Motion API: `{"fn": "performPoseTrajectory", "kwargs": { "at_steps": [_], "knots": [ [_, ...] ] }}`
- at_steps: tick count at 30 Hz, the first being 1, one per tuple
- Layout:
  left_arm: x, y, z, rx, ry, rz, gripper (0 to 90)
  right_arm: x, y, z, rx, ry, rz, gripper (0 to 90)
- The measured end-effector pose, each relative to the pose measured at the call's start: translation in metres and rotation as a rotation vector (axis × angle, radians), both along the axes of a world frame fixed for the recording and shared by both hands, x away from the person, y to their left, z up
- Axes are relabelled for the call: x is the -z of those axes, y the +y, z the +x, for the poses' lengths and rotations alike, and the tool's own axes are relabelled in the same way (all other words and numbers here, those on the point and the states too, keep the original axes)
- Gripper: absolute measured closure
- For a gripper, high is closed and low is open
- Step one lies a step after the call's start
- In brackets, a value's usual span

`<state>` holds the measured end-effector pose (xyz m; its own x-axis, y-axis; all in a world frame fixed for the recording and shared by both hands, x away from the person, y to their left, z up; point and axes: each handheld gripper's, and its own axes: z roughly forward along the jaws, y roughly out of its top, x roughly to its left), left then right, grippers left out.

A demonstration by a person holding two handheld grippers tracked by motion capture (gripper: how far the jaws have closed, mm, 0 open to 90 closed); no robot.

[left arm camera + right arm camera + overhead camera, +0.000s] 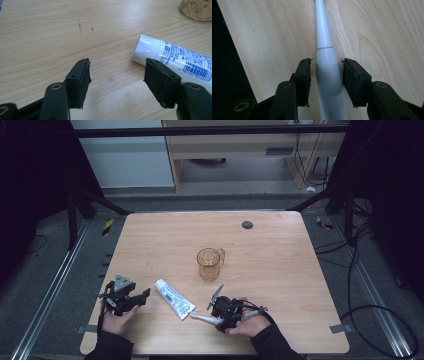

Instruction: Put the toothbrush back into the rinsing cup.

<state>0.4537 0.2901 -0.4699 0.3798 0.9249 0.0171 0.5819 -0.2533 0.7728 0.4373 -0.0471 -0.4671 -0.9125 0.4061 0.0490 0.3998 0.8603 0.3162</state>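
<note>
Scene: We saw a pale wooden tabletop (280,270) with an amber cut-glass mug (210,263) near the middle of the high view.

Thing in hand: A slim white electric-toothbrush-like handle (328,72) lay flat on the tabletop, at the lower centre of the high view (205,319).

Right gripper: The right gripper (325,75) straddled the white handle. Its fingers (303,75) stood at a middling gap, one on each side of the handle. In the right gripper view a thin sliver of wood showed on both sides, so we judged the pads were not yet pressing.

Key relation: The handle's long axis ran straight up the middle of the right gripper view, in line with the gripper and square to the closing direction. It was centred between the pads, so we judged that closing alone would seat it.

Left gripper: The left gripper (116,77) rested at the lower left of the high view, fingers wide apart and empty.

Neighbour: A white toothpaste tube with blue print (175,58) lay just beyond the left gripper's right-hand finger, cap end towards it.

Nearer hand: The right hand (250,320) was plainly the nearer to the handle.
</note>
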Motion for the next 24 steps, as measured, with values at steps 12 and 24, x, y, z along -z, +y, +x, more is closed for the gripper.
{"fn": "performPoseTrajectory", "kwargs": {
  "at_steps": [12, 24],
  "knots": [
    [-0.0001, 0.0001, 0.0000, -0.001, -0.001, -0.001, 36.9, 0.0019, -0.0011, -0.0001, 0.008, 0.003, -0.024, 64.6],
    [0.0000, 0.0002, 0.0002, -0.002, -0.001, -0.005, 36.9, -0.0032, -0.0052, 0.0023, 0.041, 0.000, 0.001, 67.3]
  ]
}}
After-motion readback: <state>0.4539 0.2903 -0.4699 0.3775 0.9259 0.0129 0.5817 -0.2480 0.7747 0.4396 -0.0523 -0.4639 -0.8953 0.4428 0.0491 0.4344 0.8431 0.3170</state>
